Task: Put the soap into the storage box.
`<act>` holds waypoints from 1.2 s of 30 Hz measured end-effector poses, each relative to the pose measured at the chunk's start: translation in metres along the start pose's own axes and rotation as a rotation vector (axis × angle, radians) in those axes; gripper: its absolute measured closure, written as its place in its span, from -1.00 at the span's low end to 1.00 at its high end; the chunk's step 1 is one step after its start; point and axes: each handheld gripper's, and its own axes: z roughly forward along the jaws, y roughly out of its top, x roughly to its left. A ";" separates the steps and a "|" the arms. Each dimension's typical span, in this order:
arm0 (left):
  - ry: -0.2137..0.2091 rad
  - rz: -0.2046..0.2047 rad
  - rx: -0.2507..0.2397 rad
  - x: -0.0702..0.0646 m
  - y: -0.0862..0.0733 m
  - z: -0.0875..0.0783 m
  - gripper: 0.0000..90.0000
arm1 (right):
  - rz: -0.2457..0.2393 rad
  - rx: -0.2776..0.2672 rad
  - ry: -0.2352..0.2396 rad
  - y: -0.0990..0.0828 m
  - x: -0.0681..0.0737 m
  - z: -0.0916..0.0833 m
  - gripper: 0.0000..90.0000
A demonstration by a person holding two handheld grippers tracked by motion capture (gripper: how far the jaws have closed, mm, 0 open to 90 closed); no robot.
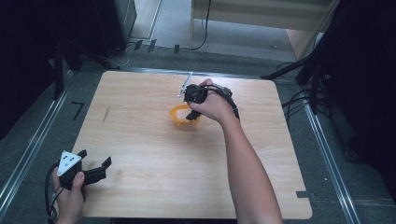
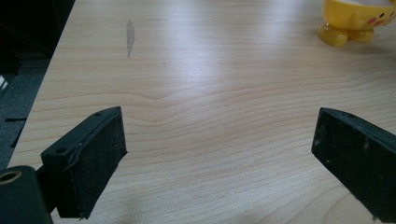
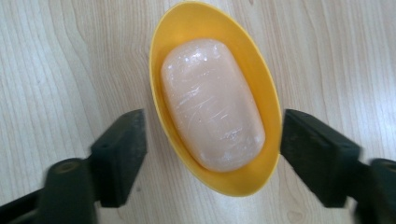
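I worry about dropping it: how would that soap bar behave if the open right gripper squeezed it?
The soap looks glossy and rounded, so it would probably slip from the pads. It seems a solid, stiff bar. It lies loose in the yellow dish, which stands on small feet and might tip or slide if nudged.

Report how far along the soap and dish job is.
Done: the soap bar lies in the yellow dish on the table. In hand: the right gripper hangs over the dish, jaws open to either side of it, touching nothing as far as I can tell. The left gripper waits open near the table's corner. Left: probably closing on the soap or dish.
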 end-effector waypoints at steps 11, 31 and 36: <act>0.002 0.003 0.001 -0.001 0.000 0.000 -0.92 | 0.094 -0.070 -0.026 -0.019 0.014 -0.007 -0.95; 0.009 0.023 0.010 -0.004 0.001 0.002 -0.91 | 0.252 -0.174 -0.079 -0.081 0.047 -0.012 -1.00; 0.009 0.023 0.011 -0.004 0.001 0.002 -0.91 | 0.294 -0.210 -0.089 -0.100 0.056 -0.014 -1.00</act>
